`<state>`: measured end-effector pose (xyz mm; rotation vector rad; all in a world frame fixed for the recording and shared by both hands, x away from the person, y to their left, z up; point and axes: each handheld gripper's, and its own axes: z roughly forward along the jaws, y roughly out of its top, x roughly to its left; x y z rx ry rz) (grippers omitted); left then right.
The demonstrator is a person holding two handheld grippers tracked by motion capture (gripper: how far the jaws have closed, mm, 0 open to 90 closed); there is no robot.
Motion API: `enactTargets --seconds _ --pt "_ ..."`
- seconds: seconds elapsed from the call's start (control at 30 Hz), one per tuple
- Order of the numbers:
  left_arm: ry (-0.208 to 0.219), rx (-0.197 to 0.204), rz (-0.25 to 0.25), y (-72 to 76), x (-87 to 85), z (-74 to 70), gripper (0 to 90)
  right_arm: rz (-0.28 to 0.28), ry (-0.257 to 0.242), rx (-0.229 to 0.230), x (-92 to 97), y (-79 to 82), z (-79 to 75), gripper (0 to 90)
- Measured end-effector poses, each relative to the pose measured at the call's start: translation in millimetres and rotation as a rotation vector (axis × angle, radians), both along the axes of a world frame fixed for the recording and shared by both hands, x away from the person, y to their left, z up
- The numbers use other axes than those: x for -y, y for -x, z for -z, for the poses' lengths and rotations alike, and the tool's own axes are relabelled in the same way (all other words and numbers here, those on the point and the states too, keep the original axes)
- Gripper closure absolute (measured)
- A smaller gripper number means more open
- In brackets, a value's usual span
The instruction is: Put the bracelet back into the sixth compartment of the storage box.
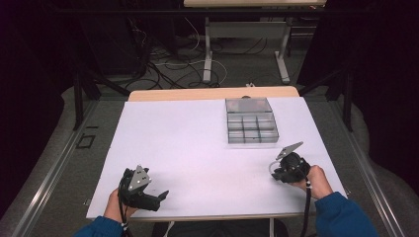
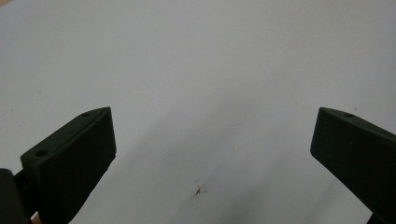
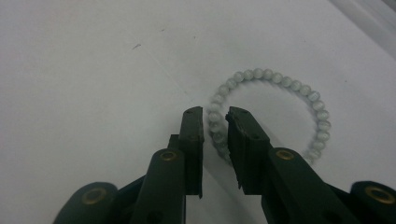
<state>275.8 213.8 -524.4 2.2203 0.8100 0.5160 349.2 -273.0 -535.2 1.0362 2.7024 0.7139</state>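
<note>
At the lower left of the high view the left claw idles wide open, holding nothing, over bare desk. Right of centre, toward the far edge, sits a clear compartment box. At lower right the right claw is nearly shut around one side of the bracelet, which lies flat on the desk; its beads sit between the tips. Looks like the pickup step. Next comes a firm pinch and straight lift. Open desk lies toward the box; the right edge is near.
</note>
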Motion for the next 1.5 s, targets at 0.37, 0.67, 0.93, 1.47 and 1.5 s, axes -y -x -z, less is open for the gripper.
enactTargets --seconds 0.37,0.67,0.93,1.47,1.5 --pt "0.003 0.004 -0.006 -0.2 0.7 0.8 0.0 -0.024 0.065 -0.077 -6.7 -9.6 -2.1 76.5" --pt "-0.01 0.006 -0.002 -0.5 0.9 0.2 0.0 -0.004 0.091 -0.103 -7.7 -10.2 -5.0 79.8" --pt "-0.005 0.008 -0.004 -0.4 1.2 0.5 0.0 -0.007 0.094 -0.094 -12.3 -10.9 -3.7 85.3" --pt "0.004 0.007 -0.005 0.1 1.3 0.4 0.0 0.081 -0.015 -0.053 -3.6 -2.0 0.2 85.7" --pt "0.004 0.007 -0.004 0.2 1.3 0.4 0.0 0.081 -0.015 -0.053 -3.6 -2.0 0.2 85.7"
